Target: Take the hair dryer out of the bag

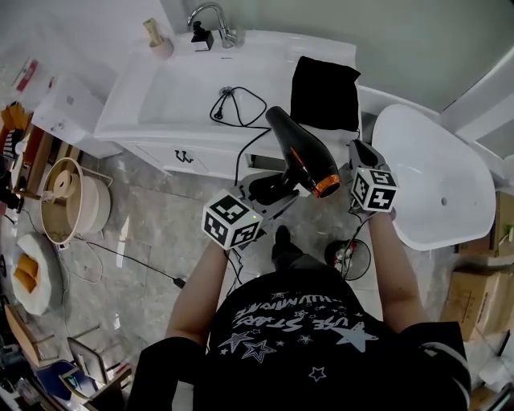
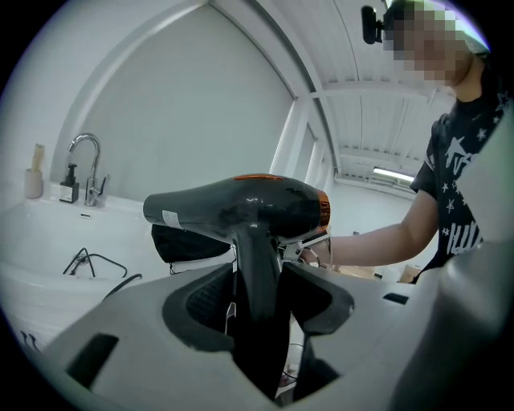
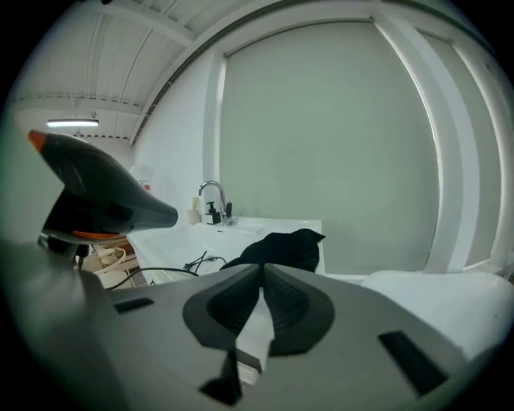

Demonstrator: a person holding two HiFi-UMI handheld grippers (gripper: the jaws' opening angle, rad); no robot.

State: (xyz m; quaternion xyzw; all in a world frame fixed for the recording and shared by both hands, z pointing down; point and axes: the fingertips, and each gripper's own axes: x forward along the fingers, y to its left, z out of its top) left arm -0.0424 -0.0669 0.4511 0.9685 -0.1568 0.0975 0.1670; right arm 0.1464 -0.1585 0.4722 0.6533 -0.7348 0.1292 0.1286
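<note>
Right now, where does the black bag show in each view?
Head view: black bag, upper centre.
Left gripper view: left of centre, under the hair dryer barrel.
Right gripper view: centre, just above the jaws.
Shared landmark: faucet, left of the bag in all three.

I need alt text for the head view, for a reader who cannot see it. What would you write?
Seen from above, the left gripper holds a black hair dryer by its handle, clear of the black bag lying on the white sink counter. The right gripper, shut and empty, is beside the dryer's orange-ringed end; the cord trails into the basin.
</note>
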